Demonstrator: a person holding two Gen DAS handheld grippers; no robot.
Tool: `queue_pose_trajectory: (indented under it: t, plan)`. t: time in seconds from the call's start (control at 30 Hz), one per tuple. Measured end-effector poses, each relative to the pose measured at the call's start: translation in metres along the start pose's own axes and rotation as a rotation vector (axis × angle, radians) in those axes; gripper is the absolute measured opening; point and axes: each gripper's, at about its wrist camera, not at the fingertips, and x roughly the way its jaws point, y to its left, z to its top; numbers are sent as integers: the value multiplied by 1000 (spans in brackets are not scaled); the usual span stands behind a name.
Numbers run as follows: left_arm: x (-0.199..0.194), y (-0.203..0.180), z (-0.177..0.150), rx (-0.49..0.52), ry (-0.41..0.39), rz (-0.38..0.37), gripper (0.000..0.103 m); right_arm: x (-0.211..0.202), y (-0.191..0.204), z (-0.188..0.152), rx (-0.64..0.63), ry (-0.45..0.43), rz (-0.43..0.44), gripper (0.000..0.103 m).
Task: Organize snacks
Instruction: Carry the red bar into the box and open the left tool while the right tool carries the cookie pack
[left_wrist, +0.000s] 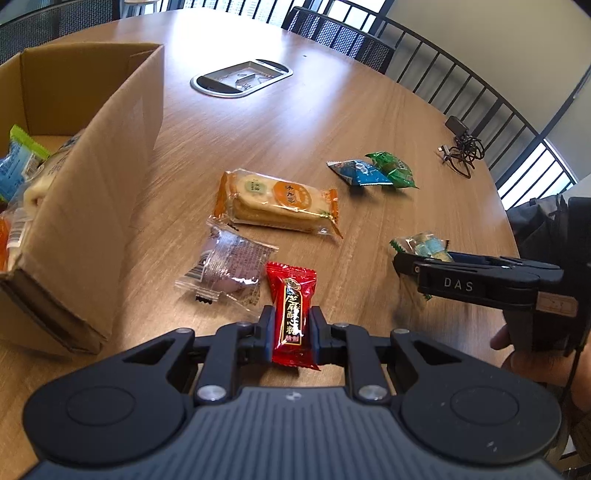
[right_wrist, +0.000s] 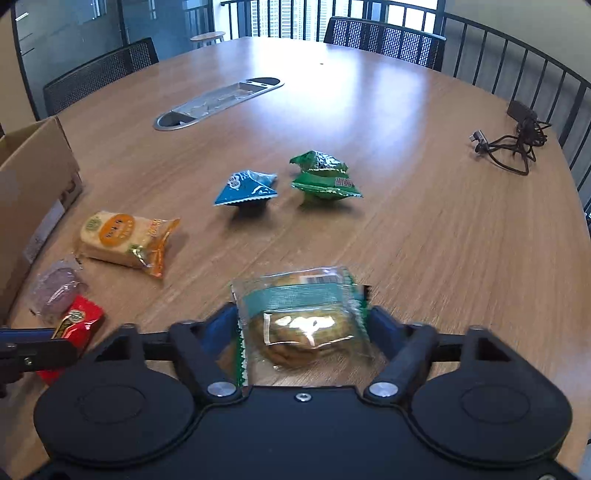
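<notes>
Left gripper (left_wrist: 291, 325) clamps the red candy packet (left_wrist: 291, 306) at lower centre; right gripper (right_wrist: 301, 325) straddles the green cookie packet (right_wrist: 303, 317) (pad contact unclear), cardboard box (left_wrist: 92, 192) at upper left

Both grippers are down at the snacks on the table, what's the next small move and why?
Probably lift the left gripper and carry its red candy toward the cardboard box. Its pads already clamp the wrapper, and the box with other snacks sits just to its left. The right gripper only straddles the green-edged cookie packet; a firm grip isn't clear yet.
</notes>
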Motion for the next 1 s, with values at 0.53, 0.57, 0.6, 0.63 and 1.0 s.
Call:
queue_pose_trajectory:
  t: [0.53, 0.57, 0.6, 0.63, 1.0]
  plan:
    - [-42, -7, -4, -30, -62, -39, 18, -66, 19, -9, 0, -63, 22, 56]
    - [-47, -7, -4, -30, -71, -36, 18, -72, 22, -7, 0, -76, 26, 56]
    - [-51, -6, -3, -36, -76, -32, 18, -79, 25, -5, -3, -89, 31, 56]
    - [-56, -6, -2, -44, -81, -33, 18, -84, 28, -2, -9, -99, 35, 56]
    - [-123, 10, 28, -45, -179, -42, 18, -146, 74, 34, -77, -238, 83, 56]
